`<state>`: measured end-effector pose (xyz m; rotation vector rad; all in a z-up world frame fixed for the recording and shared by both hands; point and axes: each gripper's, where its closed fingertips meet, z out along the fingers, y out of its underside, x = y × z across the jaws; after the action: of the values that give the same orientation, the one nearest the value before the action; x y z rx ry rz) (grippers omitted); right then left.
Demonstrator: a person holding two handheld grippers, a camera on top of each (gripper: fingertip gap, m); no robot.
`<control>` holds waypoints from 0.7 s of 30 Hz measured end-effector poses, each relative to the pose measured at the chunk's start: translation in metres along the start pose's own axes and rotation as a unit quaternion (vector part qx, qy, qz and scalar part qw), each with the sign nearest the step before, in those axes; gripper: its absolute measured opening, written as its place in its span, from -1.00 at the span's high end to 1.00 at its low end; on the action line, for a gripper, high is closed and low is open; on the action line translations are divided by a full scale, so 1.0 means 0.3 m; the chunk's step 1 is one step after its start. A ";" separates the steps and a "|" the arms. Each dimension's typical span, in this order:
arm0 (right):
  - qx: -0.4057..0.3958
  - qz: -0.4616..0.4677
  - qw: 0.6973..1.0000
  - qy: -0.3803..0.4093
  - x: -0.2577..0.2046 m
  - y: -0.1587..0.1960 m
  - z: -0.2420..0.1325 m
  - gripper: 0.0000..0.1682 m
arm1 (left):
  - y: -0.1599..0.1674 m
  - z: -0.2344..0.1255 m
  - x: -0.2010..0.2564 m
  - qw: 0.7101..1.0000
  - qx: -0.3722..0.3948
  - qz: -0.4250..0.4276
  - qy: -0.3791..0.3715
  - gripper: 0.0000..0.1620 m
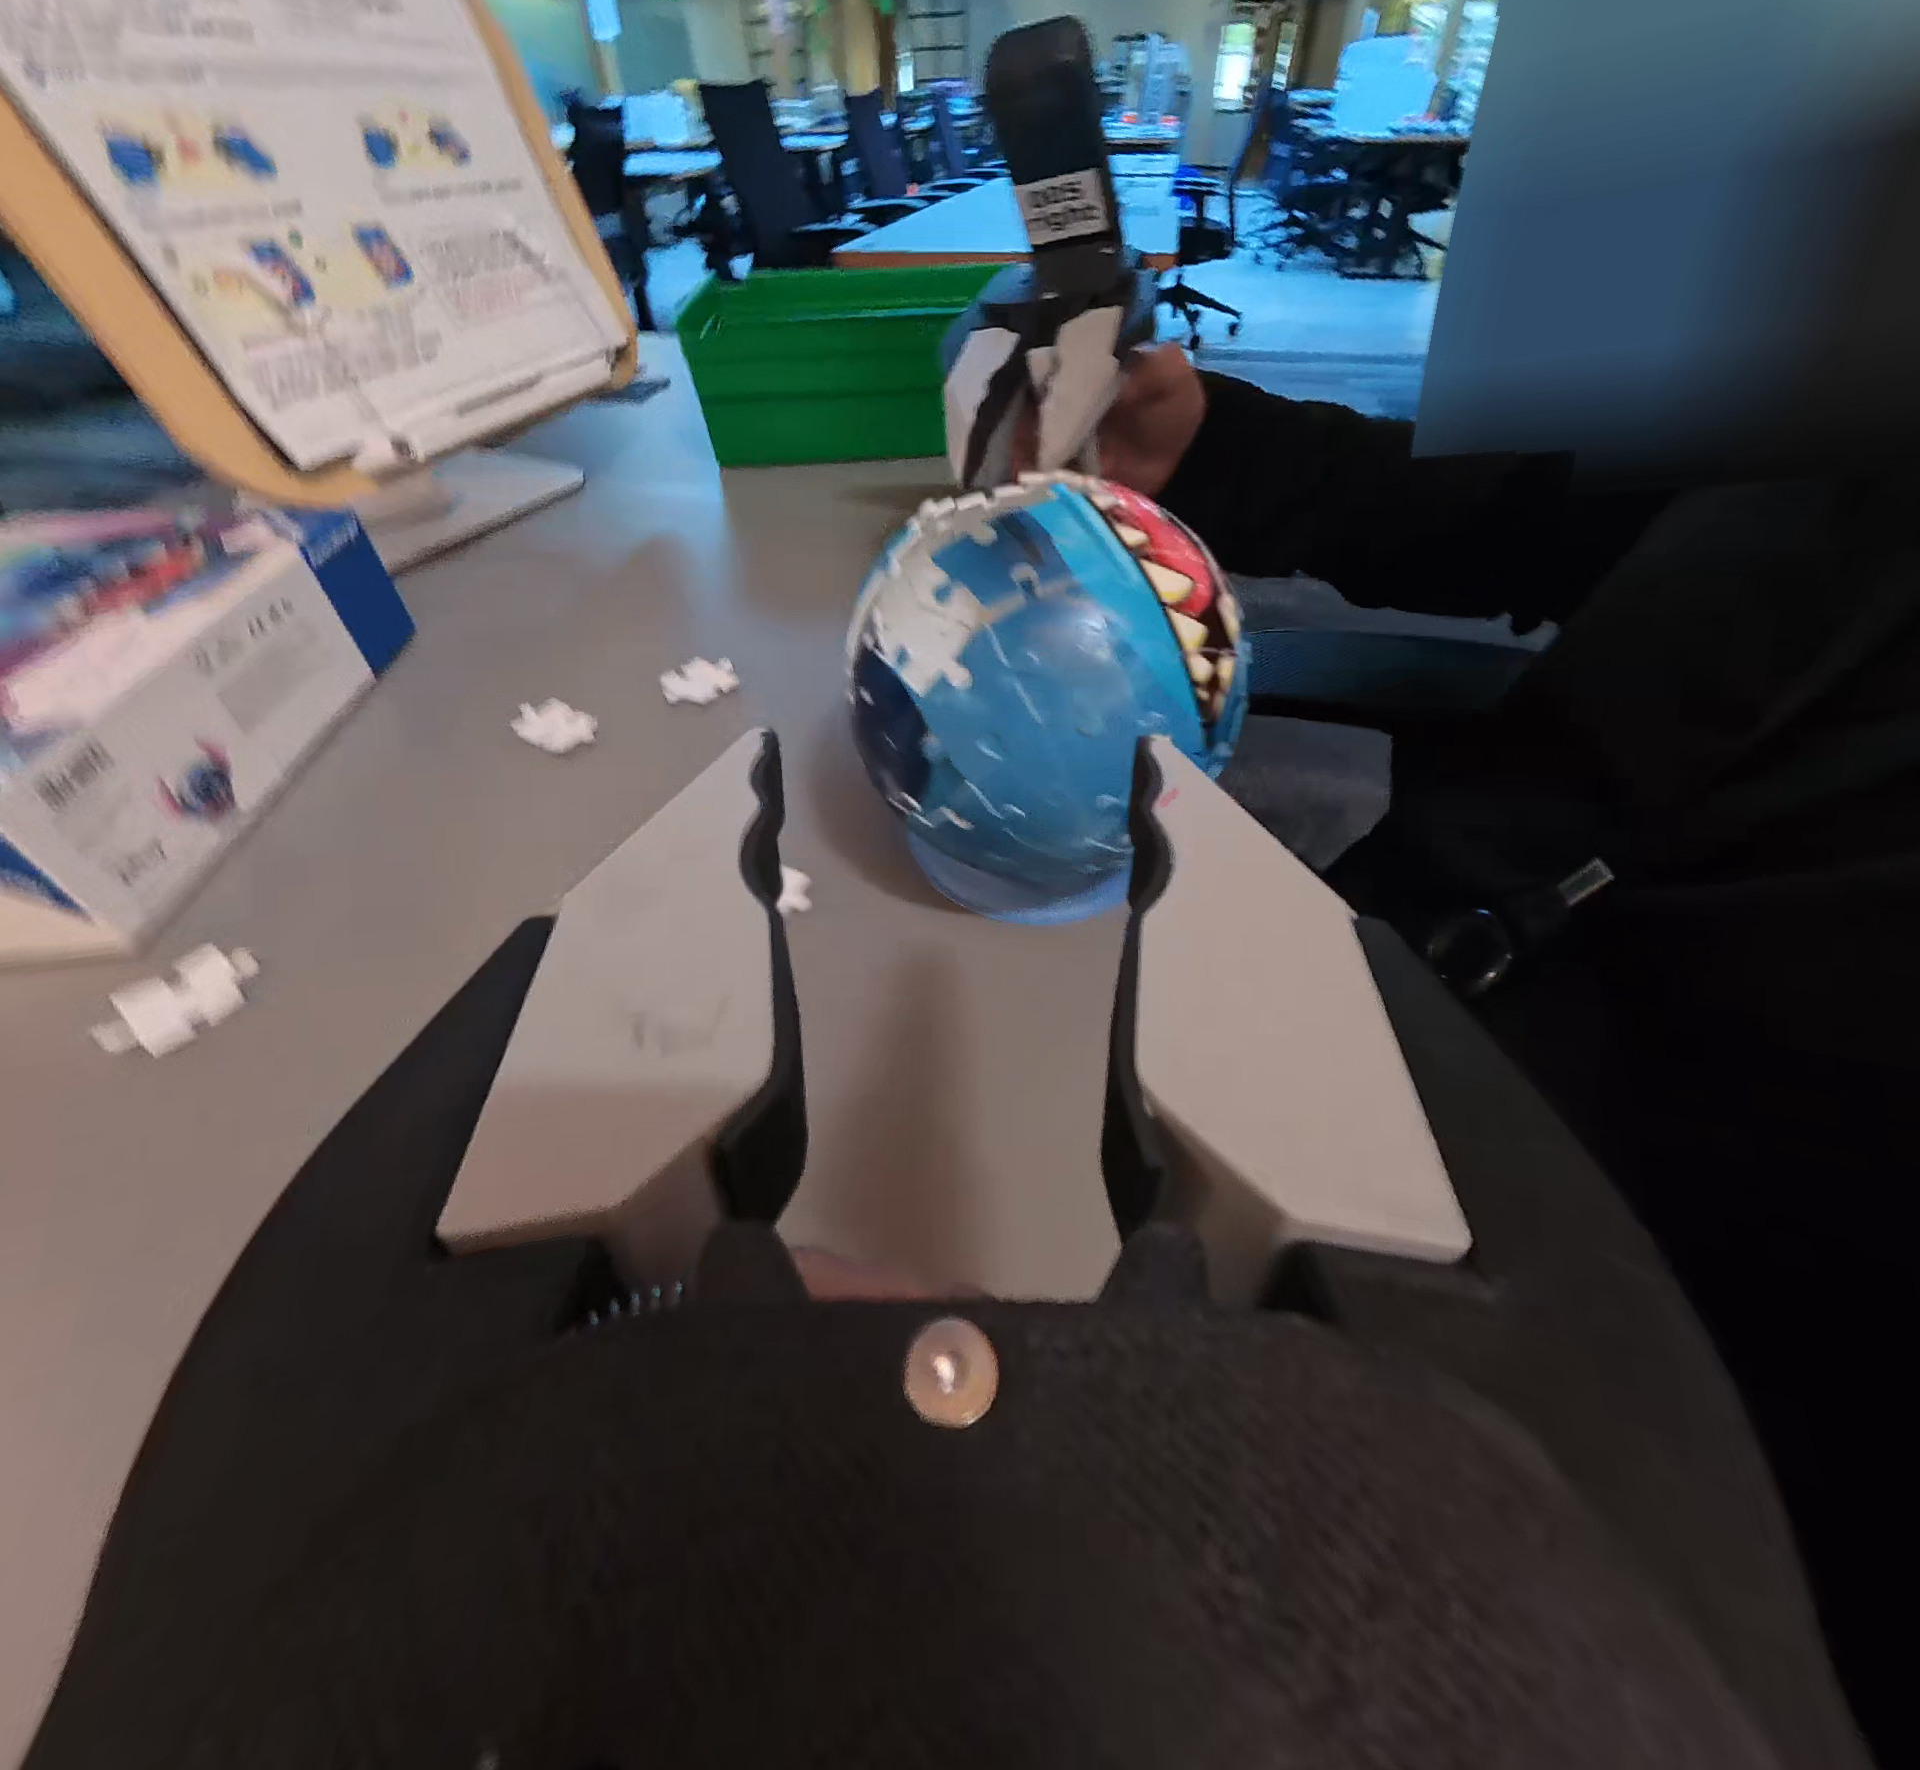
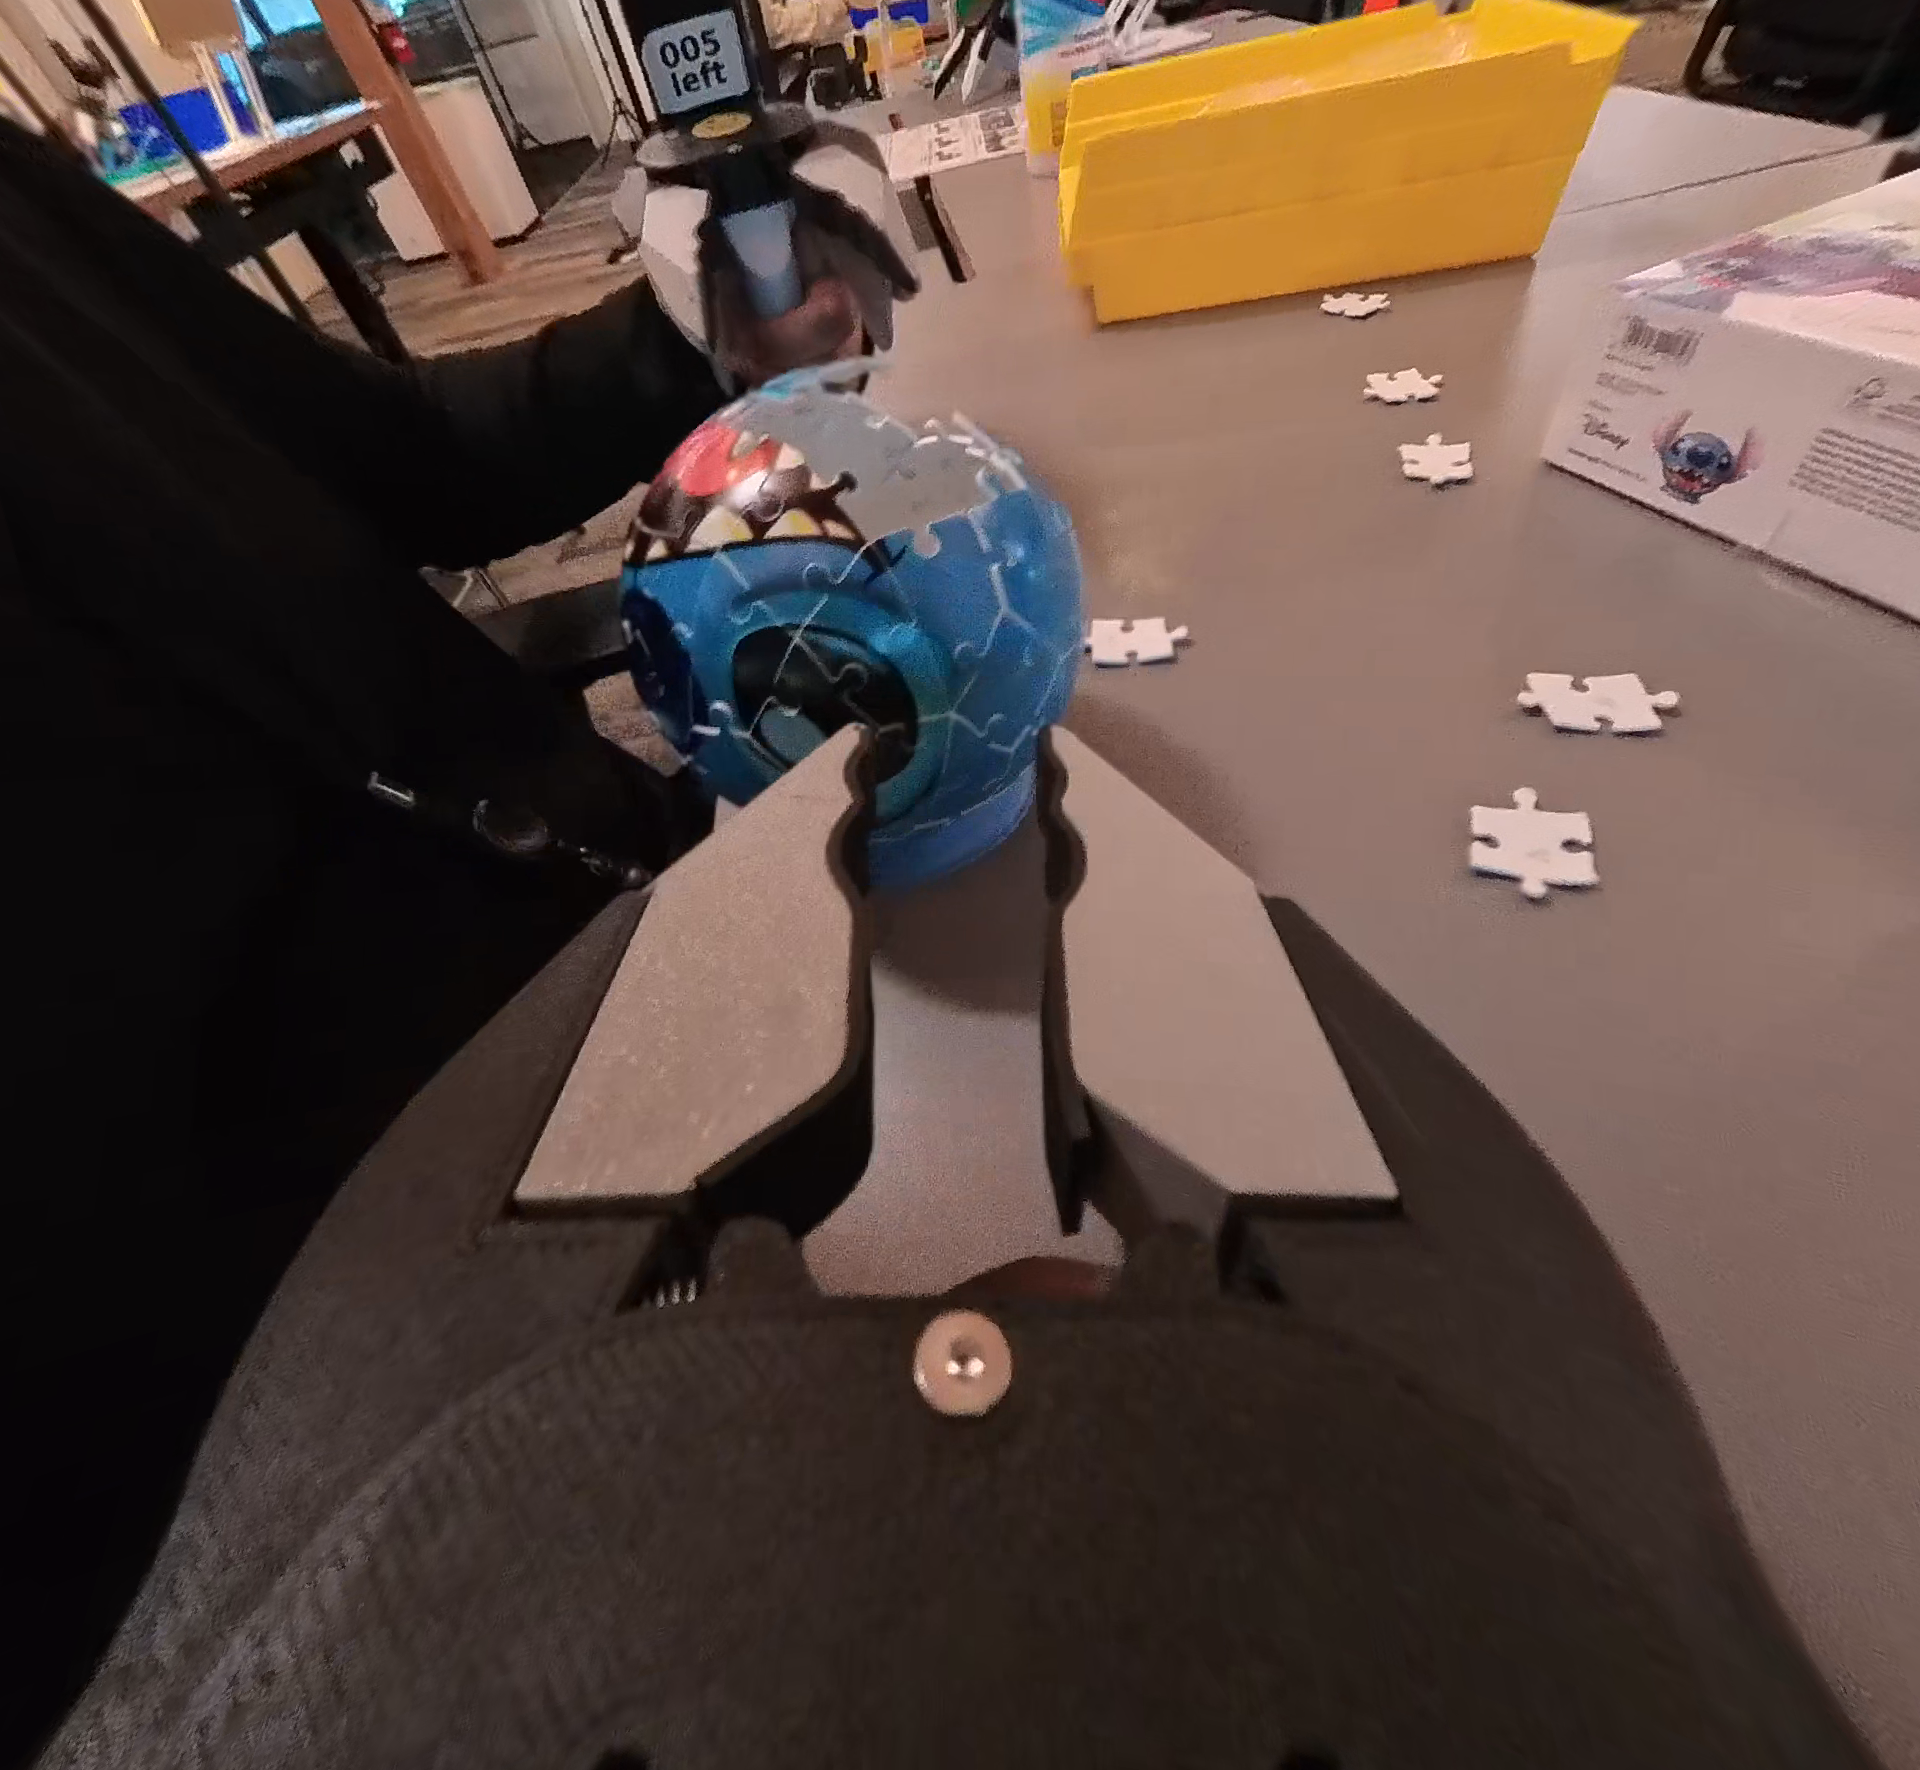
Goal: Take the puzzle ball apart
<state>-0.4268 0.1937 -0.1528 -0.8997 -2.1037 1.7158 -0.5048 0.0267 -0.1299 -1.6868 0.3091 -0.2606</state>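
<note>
Sitting on its low blue ring stand near the counter's (image 2: 1351, 993) edge, the round blue plastic puzzle ball (image 1: 1039, 681) is already open at the top, where a jagged gap shows pieces are gone; the stand probably keeps it from rolling while pieces are pulled. Loose white flat puzzle pieces (image 2: 1532, 842) lie scattered beside the ball, face down, likely dropped there as they came off. The left tool (image 1: 956, 775) is released, fingers spread, with the ball just beyond its tips and slightly toward its right finger. The right tool (image 2: 951, 764) is also released, with a narrower gap, its tips at the ball's lower part, near the stand; contact is unclear. The two tools face each other across the ball, seemingly to brace and pick.
</note>
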 end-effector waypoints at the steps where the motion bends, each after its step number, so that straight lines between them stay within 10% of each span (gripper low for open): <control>1: -0.008 -0.002 1.000 -0.002 -0.019 0.023 0.004 0.63 | 0.015 -0.001 0.020 1.000 -0.004 -0.022 -0.002 0.14; 21: -0.070 -0.042 0.996 -0.025 -0.060 0.129 0.108 0.35 | 0.250 0.209 0.160 0.976 -0.147 -0.113 -0.114 -0.28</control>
<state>-0.4205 0.1611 -0.1950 -0.8004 -2.2844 1.5818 -0.4422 0.0586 -0.2130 -2.0267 -0.0201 -0.1926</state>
